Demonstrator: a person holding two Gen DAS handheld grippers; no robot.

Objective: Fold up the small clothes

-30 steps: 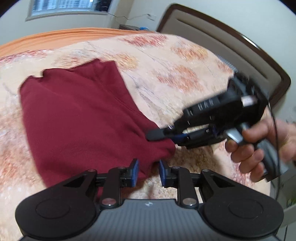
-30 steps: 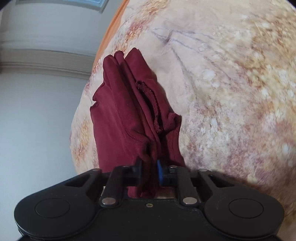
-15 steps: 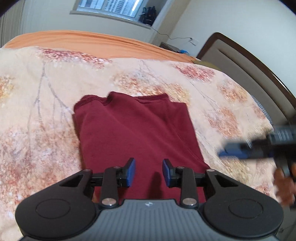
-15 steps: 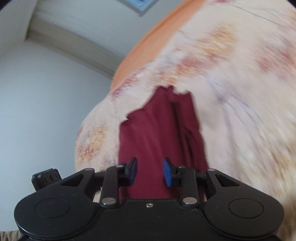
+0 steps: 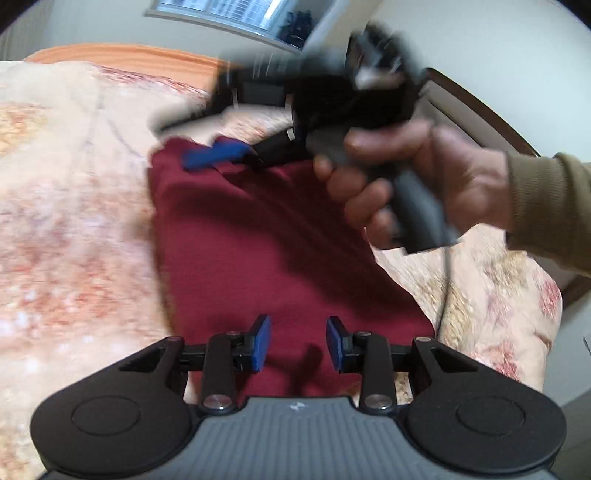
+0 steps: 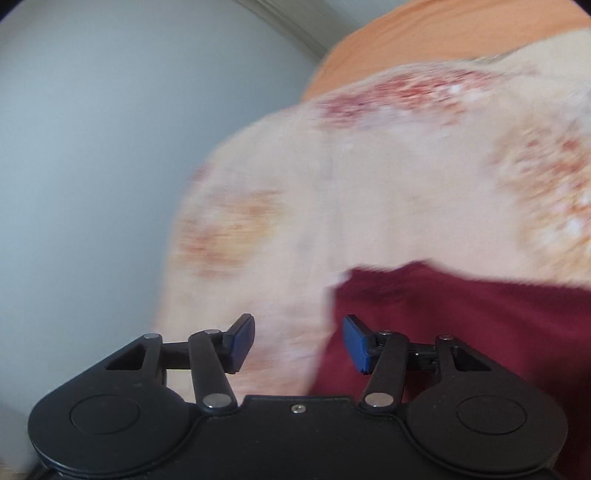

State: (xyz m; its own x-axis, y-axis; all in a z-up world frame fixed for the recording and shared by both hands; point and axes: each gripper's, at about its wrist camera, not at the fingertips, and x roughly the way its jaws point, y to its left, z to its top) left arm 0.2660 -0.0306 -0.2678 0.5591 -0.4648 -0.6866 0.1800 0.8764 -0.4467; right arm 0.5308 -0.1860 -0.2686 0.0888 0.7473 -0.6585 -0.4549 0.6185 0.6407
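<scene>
A dark red garment [image 5: 266, 251] lies folded flat on the floral bedspread [image 5: 74, 221]. My left gripper [image 5: 297, 343] hovers over the garment's near edge; its jaws are opening and nothing is pinched between the blue pads. A hand [image 5: 417, 177] carries my right gripper [image 5: 192, 140], blurred, above the garment's far left corner. In the right wrist view, the right gripper [image 6: 299, 341] has its jaws opening with nothing between them. It is over the bedspread [image 6: 369, 184], just beside the garment's corner [image 6: 461, 332].
A padded headboard with a dark wooden frame [image 5: 480, 107] runs along the right. An orange sheet [image 5: 129, 51] and a window [image 5: 229, 14] lie beyond the bed. The bed's edge drops off to a pale wall [image 6: 92, 166] in the right wrist view.
The right gripper let go of the garment's bunched edge, opened and swept across to its far corner. The left gripper's jaws widened and it shifted over the near edge.
</scene>
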